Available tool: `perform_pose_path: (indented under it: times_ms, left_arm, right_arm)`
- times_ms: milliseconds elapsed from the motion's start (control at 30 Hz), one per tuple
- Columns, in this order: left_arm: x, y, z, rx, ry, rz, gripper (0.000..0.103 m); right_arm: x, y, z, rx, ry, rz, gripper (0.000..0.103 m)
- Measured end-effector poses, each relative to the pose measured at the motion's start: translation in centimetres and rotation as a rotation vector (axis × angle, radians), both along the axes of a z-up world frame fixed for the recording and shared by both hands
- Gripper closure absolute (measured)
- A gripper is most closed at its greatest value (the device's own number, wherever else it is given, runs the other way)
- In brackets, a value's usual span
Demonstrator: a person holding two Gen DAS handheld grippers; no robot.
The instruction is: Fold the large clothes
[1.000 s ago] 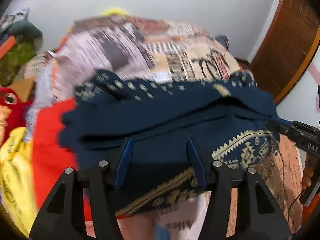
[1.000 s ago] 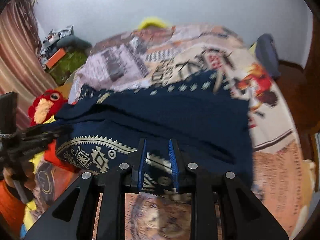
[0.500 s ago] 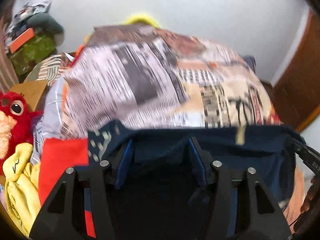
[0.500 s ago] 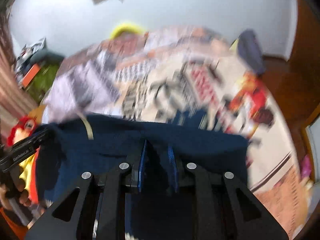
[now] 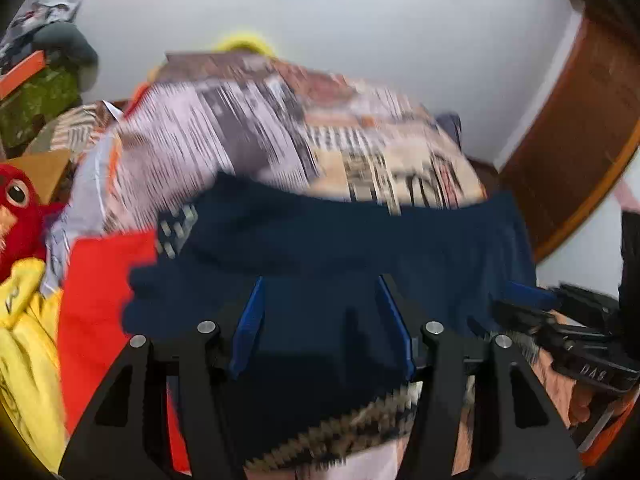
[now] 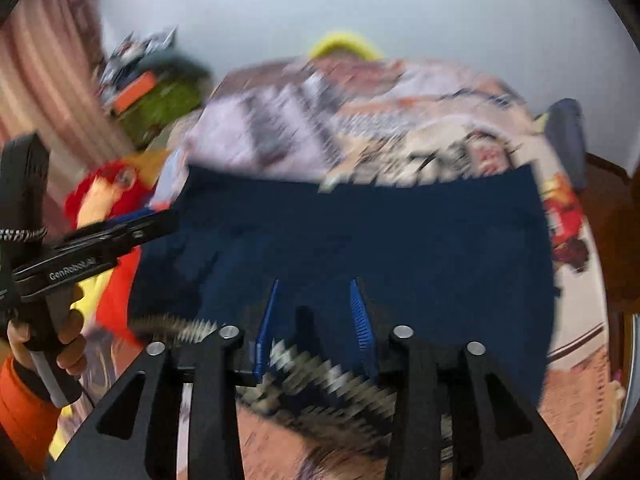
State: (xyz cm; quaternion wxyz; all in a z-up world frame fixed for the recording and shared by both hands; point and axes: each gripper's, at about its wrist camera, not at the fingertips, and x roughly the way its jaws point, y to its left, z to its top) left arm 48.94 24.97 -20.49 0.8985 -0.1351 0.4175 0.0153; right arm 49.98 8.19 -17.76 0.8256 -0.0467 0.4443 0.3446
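Navy garment (image 5: 352, 248) with its cream zigzag border lies folded on the bed (image 5: 256, 128), and we see its far edge run straight across the patterned bedspread from 9 to 3 o'clock in both wrist views. Beyond that edge, toward 12 o'clock, the bedspread is bare up to the white wall (image 5: 380, 32); everything is blurred.

Our left claw (image 5: 320, 320) stands with its blue pads apart over the dark cloth; we cannot tell whether the pads press it. Our right claw (image 6: 314, 320) has its jaws opening, the zigzag hem between them and not pinched. In the right wrist view the left claw comes in at 9 o'clock, gripped by a hand (image 6: 48, 328) in an orange sleeve.

Crowding the garment's left side, at 8 to 9 o'clock in the left view, are a red cloth (image 5: 100, 288) touching it, a yellow garment (image 5: 24, 344) and a red plush bird (image 5: 18, 208). A wooden door (image 5: 580, 140) stands at 2 o'clock, and a dark blue cushion (image 6: 566, 136) sits at the bed's right edge.
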Motion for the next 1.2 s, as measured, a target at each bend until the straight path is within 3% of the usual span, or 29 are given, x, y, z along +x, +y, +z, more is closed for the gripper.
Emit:
perform_pose_path:
  times_ms: [133,200,233,333,467,533,733,867,1033,1200]
  left_arm:
    - [-0.8,-1.6,-3.5,0.059,0.072,-0.035,0.045]
    - [-1.6,-1.6,-4.7,0.108,0.066,-0.028,0.039]
    - [-2.1,-1.5,-4.8,0.129,0.055,-0.019,0.033]
    - [-4.3,-0.9,-4.5,0.171,0.007,0.058,0.025]
    - [-6.3,0.6,-4.6,0.153,-0.008,0.115,0.02]
    - [-7.3,1.6,-4.9,0.134,-0.004,0.135,0.016]
    - [-10.4,5.0,-5.2,0.025,0.025,0.263,0.017]
    - [-12.5,6.9,-5.2,0.073,0.065,0.366,0.017]
    - [-15.0,8.4,-4.4,-0.099,0.047,0.423,0.017]
    - [-15.8,6.9,-3.8,-0.293,-0.005,0.34,0.017]
  right_arm:
    - [-1.4,1.3,-3.3,-0.092,-0.015,0.047,0.051]
    - [-1.5,0.4,-3.6,-0.096,-0.057,0.027,0.031]
    - [-1.5,-0.4,-3.8,-0.099,-0.069,0.009,0.027]
    - [-1.1,-3.1,-4.1,-0.085,-0.05,-0.035,0.026]
    - [-0.9,-7.1,-4.2,-0.107,-0.038,-0.127,0.026]
    - [-0.5,-9.7,-4.6,-0.094,0.013,-0.171,0.025]
    - [-0.5,-16.4,-5.6,-0.102,0.108,-0.41,0.025]
    - [-2.2,-18.4,-4.2,-0.043,0.118,-0.439,0.025]
    - [-4.7,-17.3,-0.3,-0.075,-0.014,-0.403,0.025]
    - [-6.0,-15.3,2.2,-0.061,-0.079,-0.344,0.025]
